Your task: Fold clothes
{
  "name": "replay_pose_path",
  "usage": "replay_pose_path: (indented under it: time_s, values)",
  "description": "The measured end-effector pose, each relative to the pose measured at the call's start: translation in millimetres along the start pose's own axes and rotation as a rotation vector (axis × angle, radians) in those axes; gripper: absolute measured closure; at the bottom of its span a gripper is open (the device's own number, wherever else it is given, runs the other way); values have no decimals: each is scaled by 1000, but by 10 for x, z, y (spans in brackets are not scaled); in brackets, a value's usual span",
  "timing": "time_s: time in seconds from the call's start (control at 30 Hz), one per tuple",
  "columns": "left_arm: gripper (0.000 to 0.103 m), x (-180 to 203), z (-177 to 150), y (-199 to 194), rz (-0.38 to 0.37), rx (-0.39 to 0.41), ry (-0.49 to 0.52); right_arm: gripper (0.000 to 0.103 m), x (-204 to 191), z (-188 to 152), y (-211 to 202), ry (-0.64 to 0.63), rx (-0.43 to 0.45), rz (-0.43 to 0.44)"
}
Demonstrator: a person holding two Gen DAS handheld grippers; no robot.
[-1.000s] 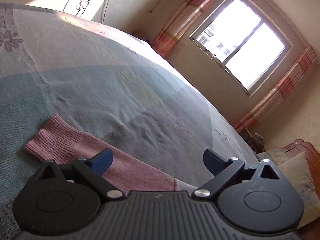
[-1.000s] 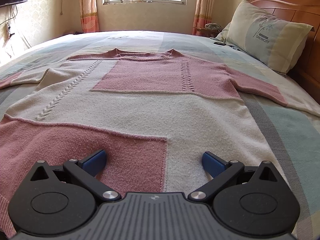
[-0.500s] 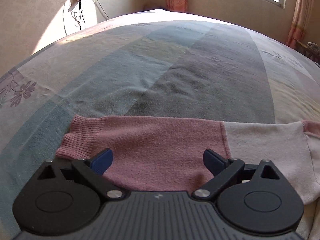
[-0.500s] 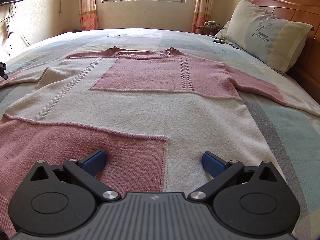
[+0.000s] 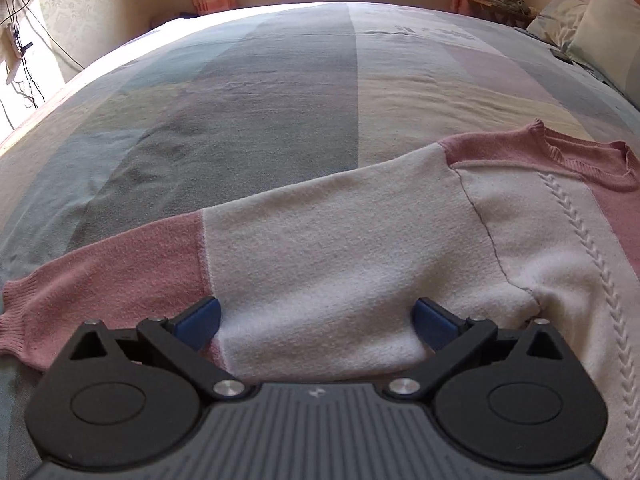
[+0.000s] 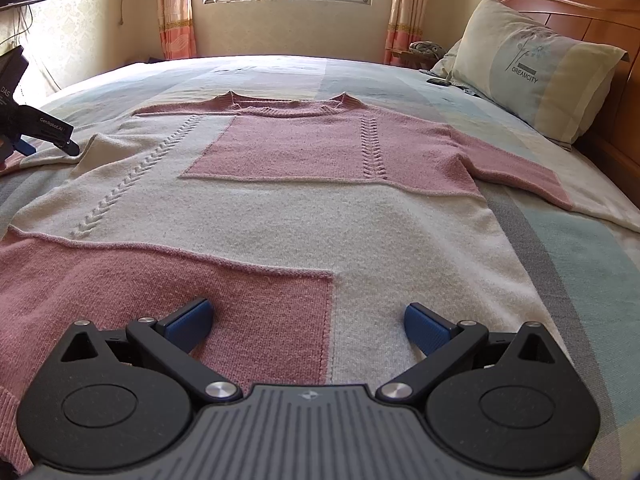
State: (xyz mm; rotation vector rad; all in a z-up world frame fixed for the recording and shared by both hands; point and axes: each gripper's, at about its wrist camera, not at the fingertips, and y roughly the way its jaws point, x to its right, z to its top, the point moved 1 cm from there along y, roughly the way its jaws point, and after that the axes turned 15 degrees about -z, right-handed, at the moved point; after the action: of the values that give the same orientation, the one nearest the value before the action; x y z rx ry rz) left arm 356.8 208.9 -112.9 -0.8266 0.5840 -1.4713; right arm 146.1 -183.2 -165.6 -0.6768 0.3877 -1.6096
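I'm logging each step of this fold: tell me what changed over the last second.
The left gripper swung along the sleeve, from the pink cuff toward the shoulder, and levelled out. Its jaws are opening, the sleeve below them, nothing gripped. It now shows at the left edge of the right wrist view. The right gripper stayed open over the hem; the sweater lies flat as before.

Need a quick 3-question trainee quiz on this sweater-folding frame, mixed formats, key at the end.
1. True or false: the sweater lies spread flat on the bed, not yet folded.
2. The left gripper hangs over which part? A) collar B) sleeve C) hem
3. Fill in: beside the wooden headboard stands a ____.

Key
1. True.
2. B: over the sleeve, jaws opening, pads not pressing on it.
3. Pillow.
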Motion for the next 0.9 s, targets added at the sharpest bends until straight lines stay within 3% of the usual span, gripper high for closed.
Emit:
replay_pose_path:
  time_s: [0.07, 0.1, 0.27, 0.3, 0.43, 0.53, 0.63, 0.9]
  values:
    - [2, -20, 6, -97, 44, 10, -39, 0, 1, -3, -1, 1, -1, 0]
    - [2, 21, 9, -154, 27, 23, -47, 0, -1, -3, -2, 0, -1, -1]
    - [1, 617, 38, -218, -229, 40, 65, 0, -7, -1, -3, 0, -1, -3]
    - [1, 718, 34, -177, -242, 32, 87, 0, -7, 0, -4, 0, -2, -3]
    - [1, 1038, -7, 82, -195, -24, 161, 0, 1, 3, -6, -2, -6, -1]
    - [0, 957, -39, 214, -64, -17, 178, 0, 11, 2, -13, -8, -13, 5]
    - [0, 775, -31, 175, -119, -6, 131, 0, 18, 4, -18, -13, -23, 10]
    - [1, 925, -46, 77, -103, -9, 194, 0, 16, 9, -20, -14, -32, 10]
